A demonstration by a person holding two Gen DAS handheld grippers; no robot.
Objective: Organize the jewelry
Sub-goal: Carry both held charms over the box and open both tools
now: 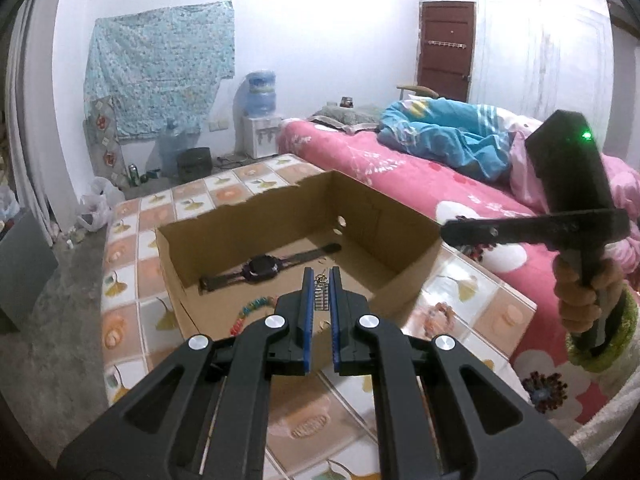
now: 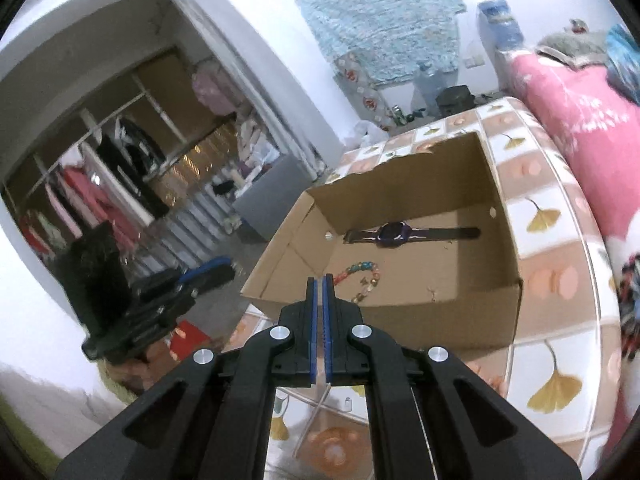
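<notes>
We held both tongs above the near edge of the cardboard box point(image 1: 280, 216), which sat on the tile-patterned surface point(image 1: 472, 292) beside the pink bed point(image 1: 400, 176); we judged the box to be the collecting place for the jewelry, since several pieces already lay inside it. The dark wristwatch point(image 2: 390, 234) lay flat across the middle of the box floor, strap stretched out; nearer the front wall of the box lay the multicoloured bead bracelet point(image 2: 366, 276), curled in a loop. A third beaded piece, pinkish point(image 1: 438, 316), lay outside the box on the surface, just beside its right front corner; that one, in our judgement, was not yet sorted.

The left tongs point(image 1: 321, 284) stood narrow, their blue pads point(image 1: 307, 300) nearly together; a small metallic item with a ring at its top point(image 1: 320, 292) showed between them, but we could not tell whether it was pinched or simply lay in the box behind. The right tongs point(image 2: 320, 288) were closed tight with nothing visible between the pads; the right gripper also showed in the left view, gripped by a hand point(image 1: 580, 296) on the bed side of the box.
</notes>
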